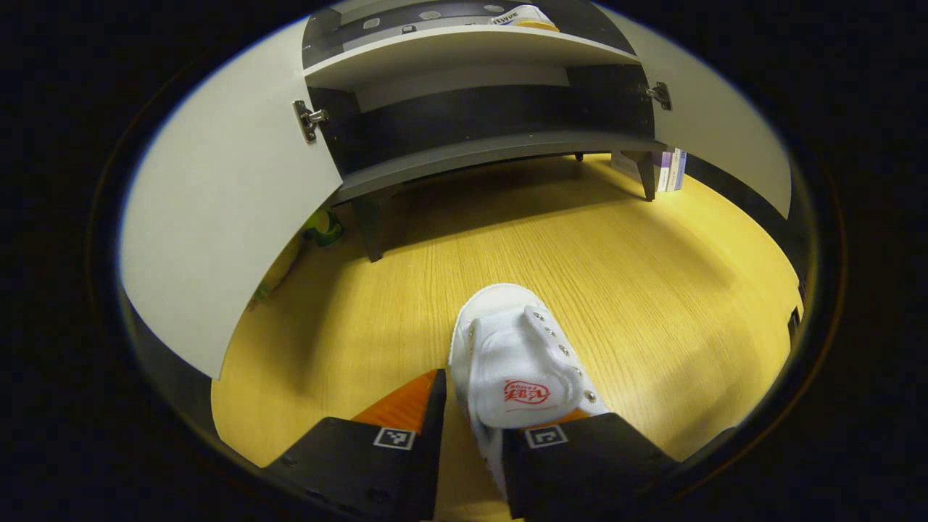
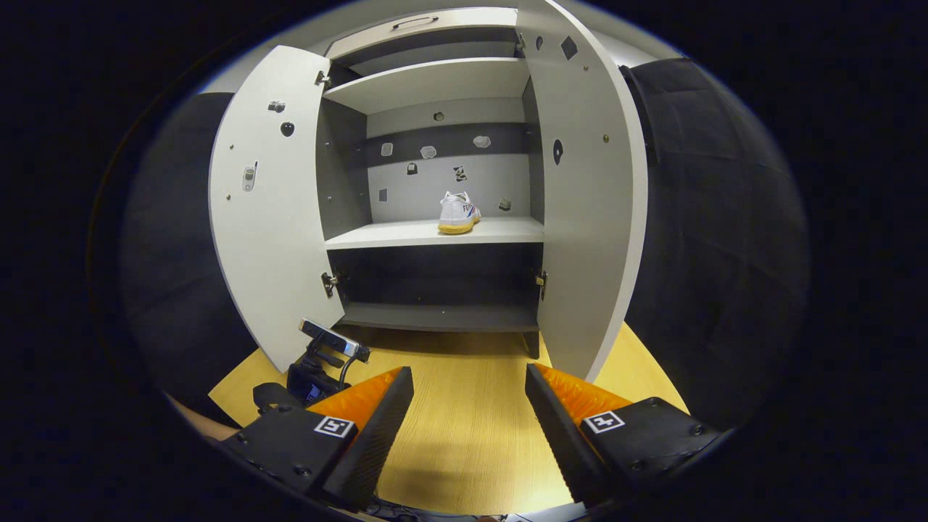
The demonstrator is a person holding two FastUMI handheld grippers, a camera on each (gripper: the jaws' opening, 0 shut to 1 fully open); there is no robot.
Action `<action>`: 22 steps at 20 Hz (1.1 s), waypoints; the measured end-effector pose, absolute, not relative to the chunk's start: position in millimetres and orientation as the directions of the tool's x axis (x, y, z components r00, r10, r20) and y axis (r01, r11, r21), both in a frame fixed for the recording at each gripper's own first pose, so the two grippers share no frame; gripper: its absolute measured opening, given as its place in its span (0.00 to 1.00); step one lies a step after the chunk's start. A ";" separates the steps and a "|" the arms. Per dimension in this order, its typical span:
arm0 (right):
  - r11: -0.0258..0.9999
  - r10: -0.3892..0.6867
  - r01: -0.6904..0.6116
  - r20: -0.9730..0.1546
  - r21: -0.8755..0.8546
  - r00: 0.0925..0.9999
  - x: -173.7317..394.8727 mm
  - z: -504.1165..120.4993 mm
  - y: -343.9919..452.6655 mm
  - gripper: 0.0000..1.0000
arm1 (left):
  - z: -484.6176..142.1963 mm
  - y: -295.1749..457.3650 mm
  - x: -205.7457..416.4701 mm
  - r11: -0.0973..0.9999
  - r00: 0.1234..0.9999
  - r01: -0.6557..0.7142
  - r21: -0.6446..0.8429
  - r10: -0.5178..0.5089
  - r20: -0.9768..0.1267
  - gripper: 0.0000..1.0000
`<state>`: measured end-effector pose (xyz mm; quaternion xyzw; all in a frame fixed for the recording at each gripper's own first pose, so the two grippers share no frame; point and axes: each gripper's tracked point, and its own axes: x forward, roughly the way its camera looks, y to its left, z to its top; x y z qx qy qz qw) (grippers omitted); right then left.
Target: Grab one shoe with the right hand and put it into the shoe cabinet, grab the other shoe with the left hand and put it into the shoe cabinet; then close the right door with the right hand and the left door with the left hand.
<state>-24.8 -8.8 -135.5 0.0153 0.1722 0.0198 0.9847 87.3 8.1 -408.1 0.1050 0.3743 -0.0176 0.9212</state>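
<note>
Your left tongs [image 1: 475, 428] straddle the white shoe [image 1: 518, 362], not visibly clamped. Your right tongs [image 2: 470, 413] gape apart; the other shoe [image 2: 458, 212] sits at 12 o'clock in the cabinet [image 2: 435, 233].

Wooden floor [image 1: 580, 246] bearing a white shoe [image 1: 518, 362], cabinet shelf [image 2: 406, 233] bearing another shoe [image 2: 458, 213]

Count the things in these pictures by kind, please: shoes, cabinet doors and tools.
Shoes: 2, one on the floor, one on the cabinet shelf
Cabinet doors: 2, left and right, both open
Tools: 2, left and right
Total: 6
</note>
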 end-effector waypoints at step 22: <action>0.997 0.071 -0.069 -0.245 0.018 0.967 -18.4 -104.1 -22.7 0.99 | -188.2 -4.7 110.8 0.997 0.853 0.045 0.067 -0.004 -0.522 0.05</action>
